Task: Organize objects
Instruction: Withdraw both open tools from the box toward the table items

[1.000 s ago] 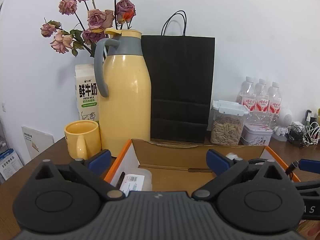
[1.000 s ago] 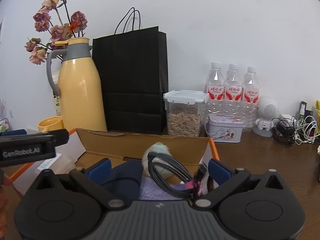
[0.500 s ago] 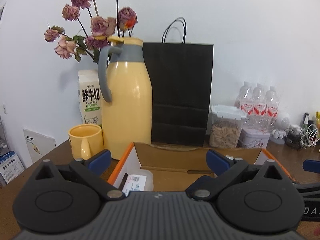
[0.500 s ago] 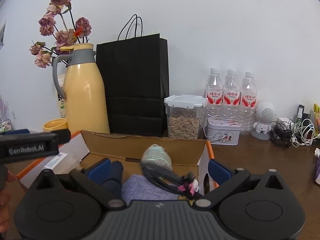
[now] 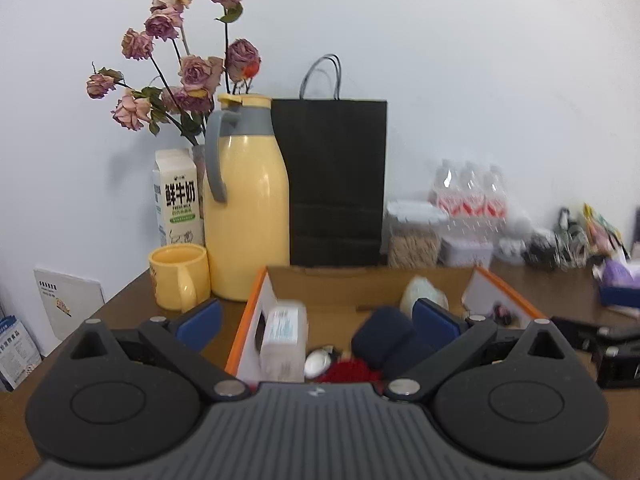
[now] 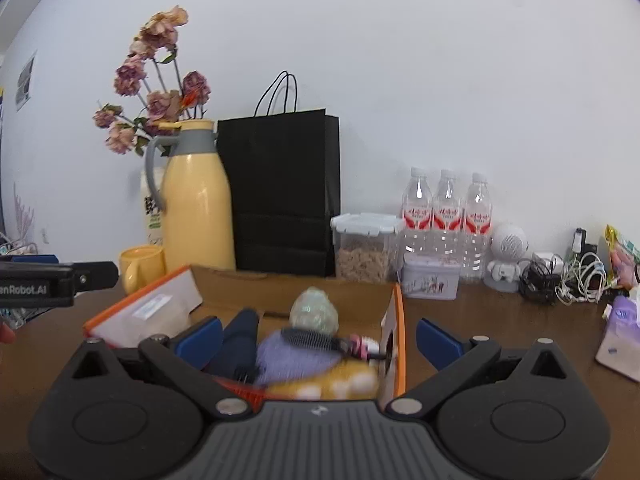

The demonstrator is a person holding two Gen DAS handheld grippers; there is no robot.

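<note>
From the left wrist camera, my left gripper (image 5: 316, 314) hangs over the orange-edged cardboard box (image 5: 256, 296) with its blue-padded tongs spread wide and nothing between them. The box already holds a fair load: a clear plastic bottle with a white label (image 5: 282, 338) against the left wall, a dark navy soft case (image 5: 384, 338), something red and fuzzy (image 5: 348, 372), a small shiny metal piece I can't identify, and a pale green wrapped bundle (image 5: 424, 296) at the back. I'd judge the sorting well advanced.

From the right wrist camera, my right gripper (image 6: 318, 340) is likewise wide apart and empty, straddling the box's right wall. Inside I see a lavender knitted cloth (image 6: 292, 358), a black hairbrush with a pink handle (image 6: 320, 340) lying on it, and something yellow with white spots, blurred. A purple tissue pack (image 6: 620, 336) lies out on the brown wooden table (image 6: 500, 320); possibly still to collect.
</note>
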